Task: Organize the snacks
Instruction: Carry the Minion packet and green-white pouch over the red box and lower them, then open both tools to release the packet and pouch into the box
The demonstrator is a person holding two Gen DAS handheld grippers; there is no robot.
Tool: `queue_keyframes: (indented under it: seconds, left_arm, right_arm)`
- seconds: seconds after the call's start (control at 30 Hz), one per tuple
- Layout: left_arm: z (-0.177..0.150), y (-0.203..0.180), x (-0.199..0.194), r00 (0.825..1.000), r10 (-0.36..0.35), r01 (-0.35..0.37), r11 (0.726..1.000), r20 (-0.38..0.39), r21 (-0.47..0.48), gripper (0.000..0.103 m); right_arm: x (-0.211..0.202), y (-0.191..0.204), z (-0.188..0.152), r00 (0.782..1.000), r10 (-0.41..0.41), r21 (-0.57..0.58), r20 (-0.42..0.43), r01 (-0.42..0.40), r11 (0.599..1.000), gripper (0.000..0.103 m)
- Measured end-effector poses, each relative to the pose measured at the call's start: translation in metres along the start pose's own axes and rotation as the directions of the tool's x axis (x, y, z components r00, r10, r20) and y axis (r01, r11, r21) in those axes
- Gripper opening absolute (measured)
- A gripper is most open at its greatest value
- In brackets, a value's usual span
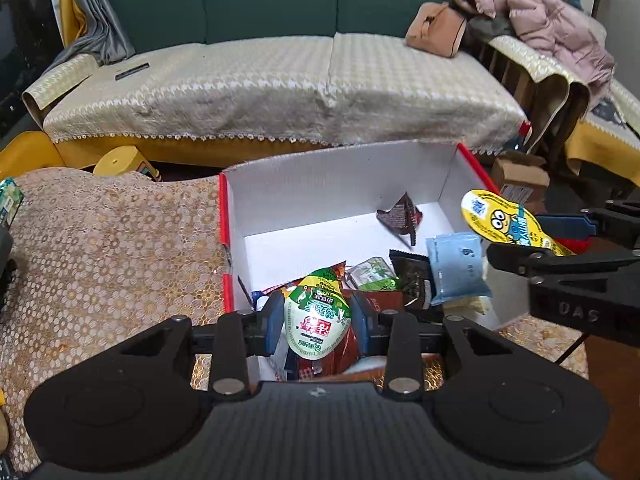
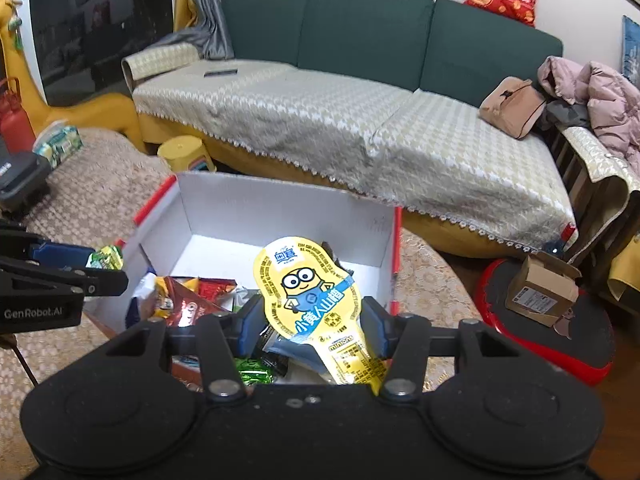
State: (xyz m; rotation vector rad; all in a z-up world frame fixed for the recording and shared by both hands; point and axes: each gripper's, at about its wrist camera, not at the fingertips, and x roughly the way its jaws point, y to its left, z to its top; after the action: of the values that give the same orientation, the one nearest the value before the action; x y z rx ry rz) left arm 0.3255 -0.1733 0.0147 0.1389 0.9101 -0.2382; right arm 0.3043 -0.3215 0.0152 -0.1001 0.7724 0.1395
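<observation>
My left gripper (image 1: 317, 322) is shut on a green and white jelly cup (image 1: 316, 320), held over the near end of a white box with red edges (image 1: 340, 184). My right gripper (image 2: 312, 326) is shut on a yellow cartoon snack pack (image 2: 310, 292), above the same box (image 2: 280, 208). From the left wrist view the yellow pack (image 1: 504, 220) and the right gripper (image 1: 560, 242) hang over the box's right wall. Inside the box lie several snack packets, among them a light blue pouch (image 1: 456, 268) and a dark brown wrapper (image 1: 400, 216).
The box stands on a table with a lace-pattern cloth (image 1: 112, 248). Behind it is a green sofa with a beige cover (image 1: 260, 80), a tan bag (image 1: 436, 30) and a pink jacket (image 1: 552, 20). A cardboard carton (image 2: 540, 288) sits on a red stool (image 2: 560, 340) at the right.
</observation>
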Motion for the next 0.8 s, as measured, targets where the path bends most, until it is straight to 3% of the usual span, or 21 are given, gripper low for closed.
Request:
queue_keyframes:
  seconds: [0.3, 0.67, 0.8]
  left_arm:
    - [-0.002, -0.002, 0.040, 0.998, 0.005, -0.003, 1.000, -0.068, 0.028, 0.035]
    - [-0.010, 0.000, 0.054, 0.996, 0.007, -0.004, 1.000, -0.094, 0.028, 0.035]
    - [-0.009, 0.002, 0.048, 0.997, 0.000, 0.001, 1.000, -0.083, 0.011, 0.045]
  right_arm:
    - [0.046, 0.006, -0.001, 0.996, -0.013, -0.045, -0.092, 0.009, 0.999, 0.051]
    - [0.060, 0.006, -0.011, 0.993, 0.002, -0.049, -0.120, -0.008, 0.999, 0.052]
    - [0.054, 0.005, -0.013, 0.994, 0.017, -0.047, -0.105, -0.022, 0.999, 0.052]
